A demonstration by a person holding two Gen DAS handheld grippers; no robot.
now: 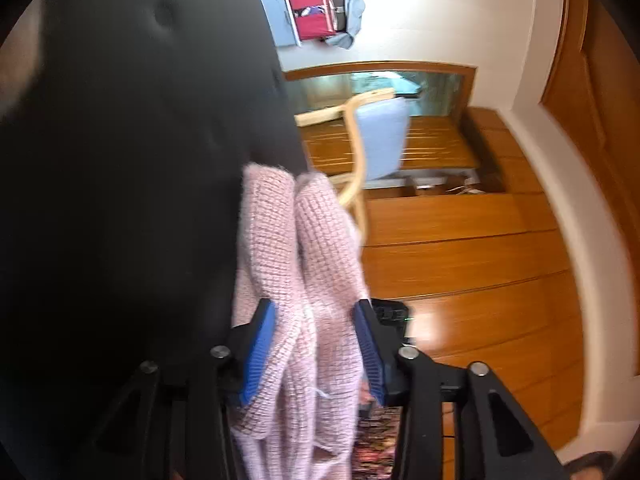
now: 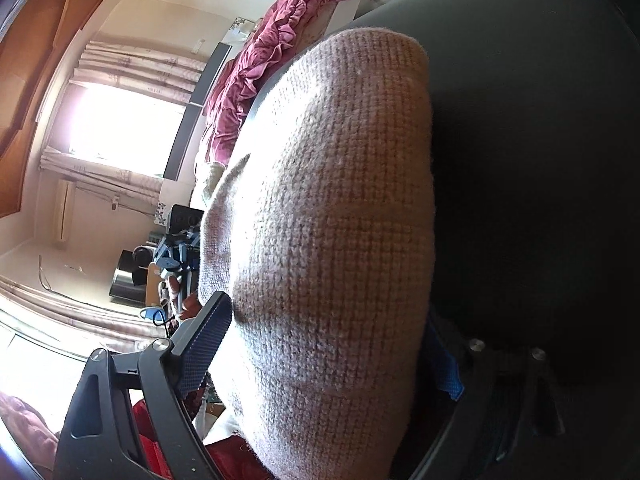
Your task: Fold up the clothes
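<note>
A pink knit garment point(image 1: 312, 280), folded into thick layers, lies against a black padded surface point(image 1: 120, 160). My left gripper point(image 1: 316, 350) is open, its blue pads point(image 1: 260, 352) on either side of the bunched knit, which sits loosely between them without being pinched. In the right wrist view the same knit point(image 2: 328, 220) fills the middle, resting on the black padding point(image 2: 540, 160). My right gripper point(image 2: 328, 360) is open at full width around the folded knit. Its left finger point(image 2: 204, 344) stands just off the knit's edge, and its right pad point(image 2: 448, 376) is half hidden behind the fabric.
A wooden floor point(image 1: 460, 260), a light-wood chair with a blue seat point(image 1: 382, 136) and an open red suitcase point(image 1: 316, 10) lie beyond. Crimson bedding point(image 2: 256, 80), a curtained window point(image 2: 120, 128) and red cloth point(image 2: 232, 456) are around. A hand point(image 2: 176, 288) shows past the knit's left edge.
</note>
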